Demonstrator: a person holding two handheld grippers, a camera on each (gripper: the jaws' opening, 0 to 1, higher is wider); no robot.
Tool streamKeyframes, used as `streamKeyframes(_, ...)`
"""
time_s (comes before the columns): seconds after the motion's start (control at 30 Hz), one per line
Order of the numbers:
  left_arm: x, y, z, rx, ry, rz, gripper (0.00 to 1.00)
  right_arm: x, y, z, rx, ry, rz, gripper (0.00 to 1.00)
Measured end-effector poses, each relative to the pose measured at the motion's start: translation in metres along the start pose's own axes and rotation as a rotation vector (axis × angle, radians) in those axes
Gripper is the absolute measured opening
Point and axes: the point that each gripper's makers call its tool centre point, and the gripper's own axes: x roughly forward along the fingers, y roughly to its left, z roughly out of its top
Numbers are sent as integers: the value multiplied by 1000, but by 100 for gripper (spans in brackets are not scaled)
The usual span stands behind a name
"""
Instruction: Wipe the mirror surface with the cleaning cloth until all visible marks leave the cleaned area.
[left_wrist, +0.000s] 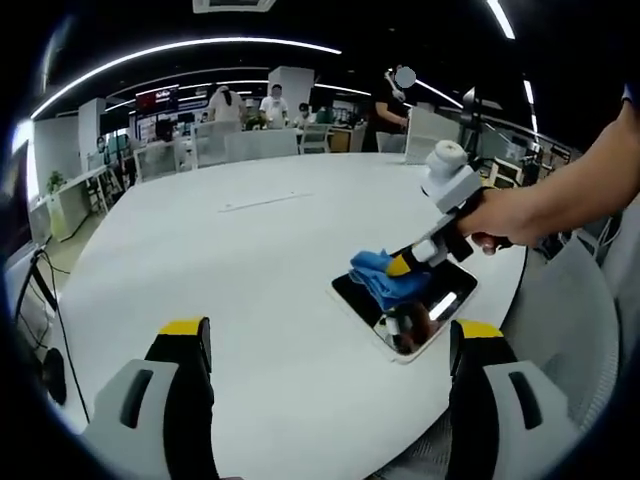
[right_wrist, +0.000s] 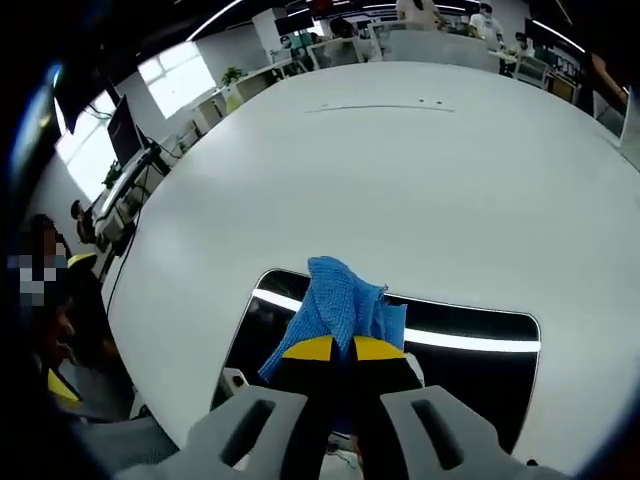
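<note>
Left gripper view: the left gripper (left_wrist: 330, 345) rises from the lower edge with its yellow-tipped jaws spread wide and nothing between them, hovering above the white table (left_wrist: 250, 260). Right of centre, the mirror (left_wrist: 405, 300) lies flat near the table's right edge, its dark face reflecting ceiling lights. The right gripper (left_wrist: 400, 265), held by a person's hand (left_wrist: 500, 220) entering from the right, presses the blue cleaning cloth (left_wrist: 380, 275) onto the mirror's upper left part. Across the top of the frame, chairs, desks and standing people occupy an open office beneath strip lights.

Right gripper view: at the far left, desks and bright windows line the room. At lower centre, the right gripper (right_wrist: 343, 350) has its jaws closed narrowly on the cleaning cloth (right_wrist: 335, 305), which rests bunched on the mirror (right_wrist: 470, 360). The mirror spans the lower frame and reflects a bright light strip. The table (right_wrist: 400, 180) fills the middle and upper frame.
</note>
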Motion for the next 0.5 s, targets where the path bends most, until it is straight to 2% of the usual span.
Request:
streamKeyframes(0.07,1,-4,-2,3,-2,-6,99,-1,1,-1,-1,1,-2,0)
streamKeyframes(0.13,2,-11,-10,-43,24,-34,99,-4,2,-5,4,5,0,0)
streamKeyframes(0.2,1,-14,-8,-3,18,-37,99,-5,3,-9,13,8,3,0)
streamKeyframes(0.37,-1,-9,-2,-28,-5,4,99,-11,8,-20,11,3,0,0)
streamKeyframes(0.43,-3,-11,0,-39,-17,11,99,-13,9,-24,8,-7,-2,0)
streamKeyframes(0.5,-4,-17,-2,-16,-11,6,99,-15,10,-27,5,-19,-6,0)
